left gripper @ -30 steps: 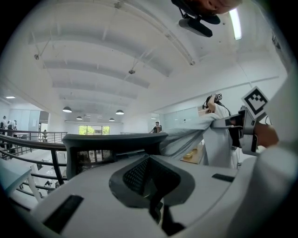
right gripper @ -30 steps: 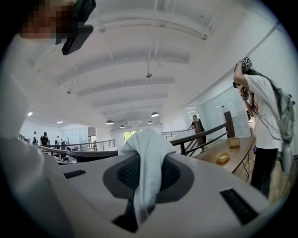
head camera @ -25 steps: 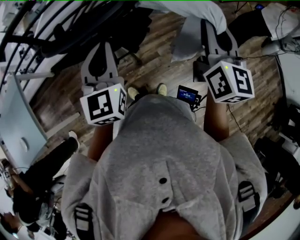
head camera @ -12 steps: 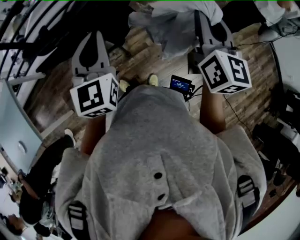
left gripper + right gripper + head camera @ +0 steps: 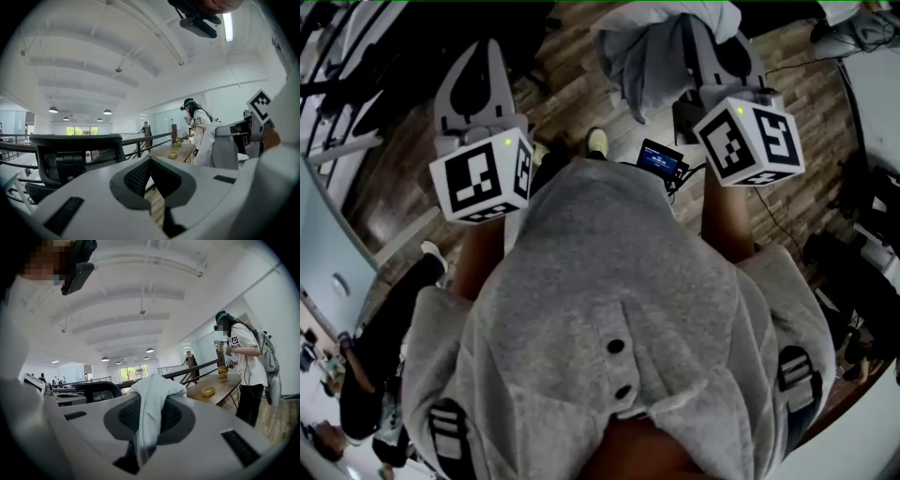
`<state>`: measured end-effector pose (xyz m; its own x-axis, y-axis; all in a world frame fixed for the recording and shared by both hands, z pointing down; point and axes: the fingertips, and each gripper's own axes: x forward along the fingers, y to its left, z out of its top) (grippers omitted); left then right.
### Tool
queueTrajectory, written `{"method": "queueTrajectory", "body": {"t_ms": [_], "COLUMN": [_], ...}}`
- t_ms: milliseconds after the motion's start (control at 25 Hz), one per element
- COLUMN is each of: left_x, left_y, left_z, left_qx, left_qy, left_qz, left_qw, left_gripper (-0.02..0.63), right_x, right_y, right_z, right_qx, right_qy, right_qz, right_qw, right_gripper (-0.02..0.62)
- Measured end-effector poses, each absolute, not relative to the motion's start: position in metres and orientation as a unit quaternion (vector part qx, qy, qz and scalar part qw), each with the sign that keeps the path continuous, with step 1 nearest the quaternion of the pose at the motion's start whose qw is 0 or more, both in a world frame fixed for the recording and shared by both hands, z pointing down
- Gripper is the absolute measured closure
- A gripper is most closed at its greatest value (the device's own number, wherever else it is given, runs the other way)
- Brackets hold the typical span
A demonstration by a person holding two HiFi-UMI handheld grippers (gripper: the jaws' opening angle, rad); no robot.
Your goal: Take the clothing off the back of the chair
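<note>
Item: pale grey garment (image 5: 642,56), off the chair and carried in the right gripper (image 5: 715,52). Its jaws are clamped narrowly on a fold of the fabric; the rest drapes over the jaw tops and hangs down in front, above the wood-plank floor (image 5: 581,94). Left gripper (image 5: 151,161): held level beside the right one, jaws drawn together at the tips, with only a sliver of floor showing lower down between the pads and nothing held. Black mesh office chair (image 5: 70,154): stands ahead of the left gripper, its back bare and apart from the garment. Operator: seen from above in a grey hooded top (image 5: 619,309), with a marker cube on each gripper. Small screen device (image 5: 661,159): sits just in front of the operator's chest, between the two grippers. Background: a wooden table (image 5: 220,387) carrying a yellow tray (image 5: 207,391), a second person (image 5: 243,366) in a headset standing beside it, a railing beyond, and white ceiling with pendant lamps.
</note>
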<state>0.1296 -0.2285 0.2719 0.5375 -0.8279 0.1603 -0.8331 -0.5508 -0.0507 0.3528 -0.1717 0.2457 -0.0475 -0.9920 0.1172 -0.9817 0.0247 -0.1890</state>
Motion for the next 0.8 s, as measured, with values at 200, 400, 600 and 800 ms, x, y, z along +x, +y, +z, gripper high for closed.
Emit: {"method": "queueTrajectory", "body": {"t_ms": [200, 400, 600, 800], "left_x": [0.124, 0.095, 0.075, 0.039], "left_y": [-0.208, -0.192, -0.187, -0.176], "left_z": [0.276, 0.276, 0.274, 0.270], "left_qx": [0.869, 0.856, 0.847, 0.842], "left_qy": [-0.488, -0.510, -0.527, -0.535], "left_qz": [0.087, 0.085, 0.077, 0.067], "left_qw": [0.012, 0.007, 0.006, 0.001], "left_gripper": [0.594, 0.594, 0.594, 0.594], "right_x": [0.345, 0.316, 0.293, 0.253], "right_y": [-0.153, -0.146, -0.154, -0.146], "right_z": [0.250, 0.249, 0.249, 0.244], "right_qx": [-0.674, -0.653, -0.638, -0.630], "right_qy": [0.730, 0.747, 0.762, 0.770], "right_qz": [-0.110, -0.112, -0.109, -0.101], "right_qw": [0.038, 0.044, 0.037, 0.030], "right_gripper": [0.538, 0.538, 0.538, 0.538]}}
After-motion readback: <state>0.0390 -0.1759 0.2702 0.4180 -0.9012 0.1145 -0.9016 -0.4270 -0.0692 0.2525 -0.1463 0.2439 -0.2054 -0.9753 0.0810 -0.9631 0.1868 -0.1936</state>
